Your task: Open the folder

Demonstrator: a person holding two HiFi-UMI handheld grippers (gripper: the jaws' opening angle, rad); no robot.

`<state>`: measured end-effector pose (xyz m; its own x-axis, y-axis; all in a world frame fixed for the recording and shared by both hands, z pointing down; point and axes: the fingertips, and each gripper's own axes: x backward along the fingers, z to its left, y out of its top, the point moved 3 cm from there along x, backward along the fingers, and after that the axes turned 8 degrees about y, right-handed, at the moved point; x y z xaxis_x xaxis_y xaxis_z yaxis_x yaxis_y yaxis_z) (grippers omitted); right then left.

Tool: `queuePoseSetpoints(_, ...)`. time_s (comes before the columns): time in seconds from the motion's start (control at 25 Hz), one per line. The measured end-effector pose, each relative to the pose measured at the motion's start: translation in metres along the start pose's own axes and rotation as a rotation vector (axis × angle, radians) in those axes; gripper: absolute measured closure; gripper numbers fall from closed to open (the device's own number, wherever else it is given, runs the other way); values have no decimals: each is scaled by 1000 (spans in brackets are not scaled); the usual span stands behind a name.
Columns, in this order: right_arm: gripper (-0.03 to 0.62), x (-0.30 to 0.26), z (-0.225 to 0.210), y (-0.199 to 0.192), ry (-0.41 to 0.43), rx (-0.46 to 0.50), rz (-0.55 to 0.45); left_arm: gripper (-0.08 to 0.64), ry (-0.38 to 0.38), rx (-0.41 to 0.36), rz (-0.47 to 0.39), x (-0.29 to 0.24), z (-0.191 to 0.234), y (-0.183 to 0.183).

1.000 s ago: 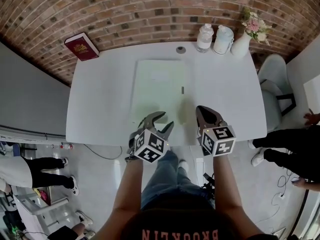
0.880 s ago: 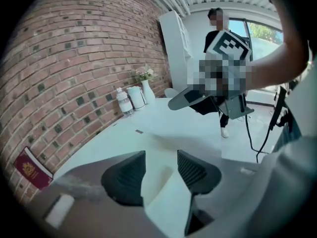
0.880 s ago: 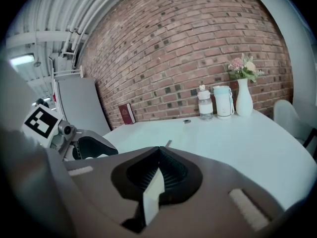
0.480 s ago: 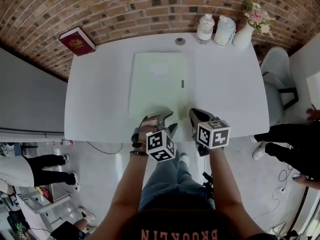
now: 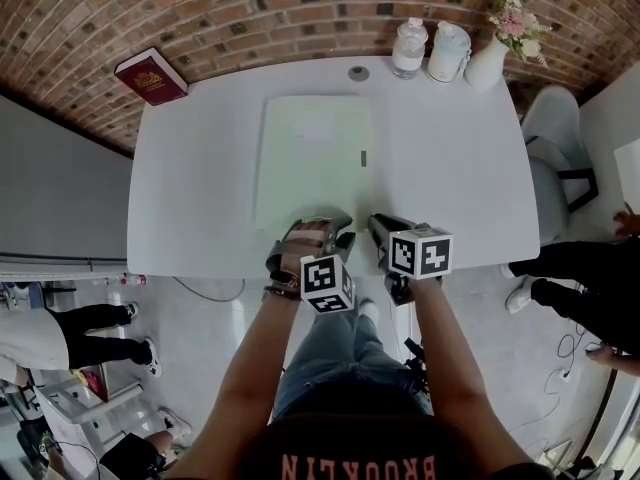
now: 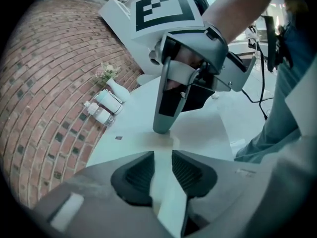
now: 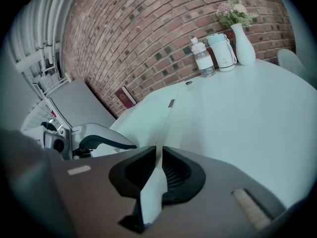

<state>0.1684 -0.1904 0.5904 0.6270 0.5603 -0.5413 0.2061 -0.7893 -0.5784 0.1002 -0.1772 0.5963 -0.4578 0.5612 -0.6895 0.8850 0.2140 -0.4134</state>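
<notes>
A pale green folder [image 5: 312,158] lies shut and flat on the white table [image 5: 460,168], with a small dark tab on its right edge. Both grippers sit at its near edge, side by side. My left gripper [image 5: 320,230] has a light sheet edge of the folder [image 6: 198,133] running between its pads; its jaws are closing, and a gap still shows. My right gripper [image 5: 378,226] is at the near right corner, its pads close on a thin edge of the folder [image 7: 153,113]. The right gripper's finger [image 6: 163,125] stands on the folder just ahead of my left gripper [image 6: 163,155].
A red book [image 5: 151,76] lies at the table's far left corner. A bottle [image 5: 409,48], a lidded cup [image 5: 447,52] and a white vase [image 5: 487,63] with flowers stand along the far edge by the brick wall. A chair [image 5: 555,168] stands right; people's legs show on both sides.
Both grippers came down and back to the folder's near edge. The left one rolled, and its jaws narrowed around the sheet edge.
</notes>
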Motion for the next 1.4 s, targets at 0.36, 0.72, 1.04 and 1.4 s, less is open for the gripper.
queuePoseSetpoints(0.36, 551, -2, -1, 0, 13, -37, 15, 519, -5, 117, -74, 12, 6, 4)
queuePoseSetpoints(0.72, 549, -4, -2, 0, -40, 25, 65, 545, 34, 206, -104, 23, 19, 8)
queuePoseSetpoints(1.04, 549, -4, -2, -1, -64, 41, 48, 551, 97, 236, -92, 36, 31, 12)
queuePoseSetpoints(1.4, 549, -3, 0, -2, -98, 138, 77, 551, 202, 277, -62, 54, 43, 12)
